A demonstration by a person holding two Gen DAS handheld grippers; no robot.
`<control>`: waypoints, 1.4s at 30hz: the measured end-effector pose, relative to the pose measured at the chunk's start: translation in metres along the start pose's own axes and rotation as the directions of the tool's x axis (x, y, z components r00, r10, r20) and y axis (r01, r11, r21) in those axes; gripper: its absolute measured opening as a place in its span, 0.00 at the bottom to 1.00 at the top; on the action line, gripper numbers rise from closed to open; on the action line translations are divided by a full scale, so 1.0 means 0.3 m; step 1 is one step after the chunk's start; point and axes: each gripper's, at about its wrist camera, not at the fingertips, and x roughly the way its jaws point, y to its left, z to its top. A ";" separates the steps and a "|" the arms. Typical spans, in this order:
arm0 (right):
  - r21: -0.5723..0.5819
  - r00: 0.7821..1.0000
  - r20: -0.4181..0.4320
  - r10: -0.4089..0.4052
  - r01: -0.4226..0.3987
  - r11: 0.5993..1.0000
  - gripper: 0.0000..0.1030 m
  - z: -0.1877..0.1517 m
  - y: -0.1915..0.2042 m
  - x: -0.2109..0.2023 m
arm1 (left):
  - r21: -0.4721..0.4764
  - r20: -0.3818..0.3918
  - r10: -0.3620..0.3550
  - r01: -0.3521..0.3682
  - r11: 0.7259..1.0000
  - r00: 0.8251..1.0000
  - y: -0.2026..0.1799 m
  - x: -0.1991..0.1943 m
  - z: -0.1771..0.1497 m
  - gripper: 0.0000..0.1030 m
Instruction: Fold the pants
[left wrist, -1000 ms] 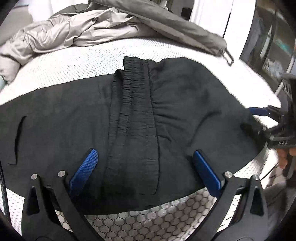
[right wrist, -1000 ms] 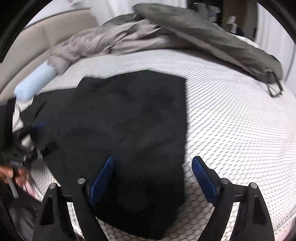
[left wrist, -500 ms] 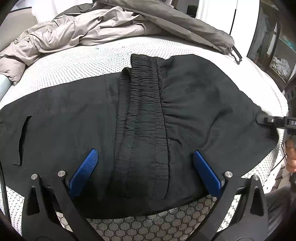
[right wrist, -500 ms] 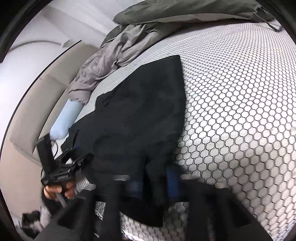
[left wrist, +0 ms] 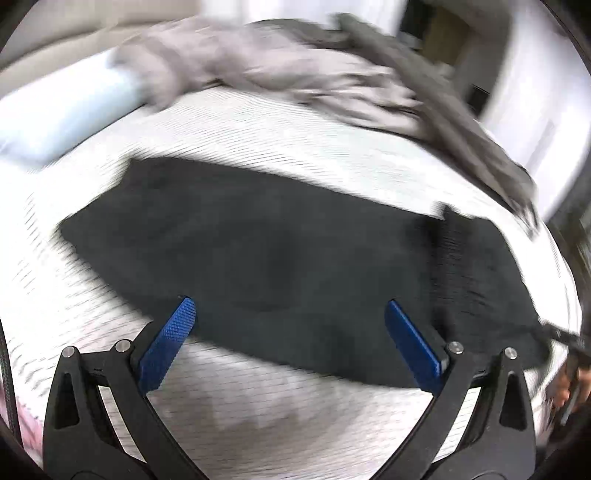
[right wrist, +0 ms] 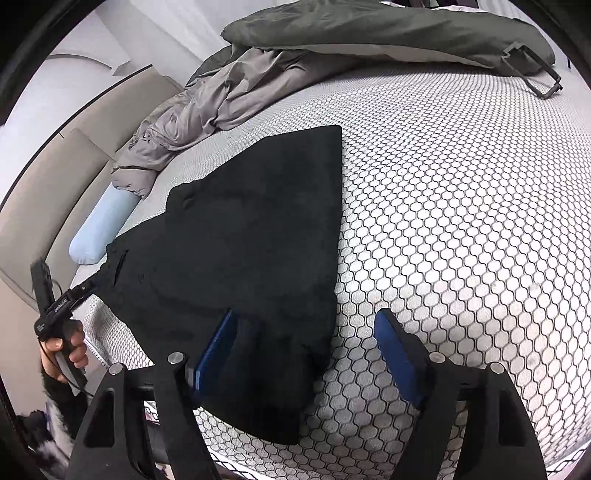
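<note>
The black pants (right wrist: 251, 258) lie flat on the bed (right wrist: 461, 229), folded once, with the right tool (right wrist: 304, 347) just released over their near corner and the left tool (left wrist: 288, 332) spread empty, free to regrip.

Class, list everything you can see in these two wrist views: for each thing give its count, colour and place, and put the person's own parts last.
pants: one, black, flat on the near part of the mattress.
mattress: one, white with a honeycomb pattern, under everything.
jacket: one, dark grey-green, along the far edge.
bedding: one heap, light grey, far left.
bolster: one, pale blue, left edge by the beige headboard.
left gripper: one, black with blue pads, open over the pants.
right gripper: one, same colours, jaws just opened, pants hem between them.
hand: one, holding the left gripper's handle.
</note>
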 end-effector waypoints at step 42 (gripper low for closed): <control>0.056 0.990 0.115 0.078 -0.084 0.995 0.67 -0.005 -0.096 -0.164 | 0.437 -0.145 -0.486 0.496 0.750 0.862 -0.997 0.122 -0.124 0.81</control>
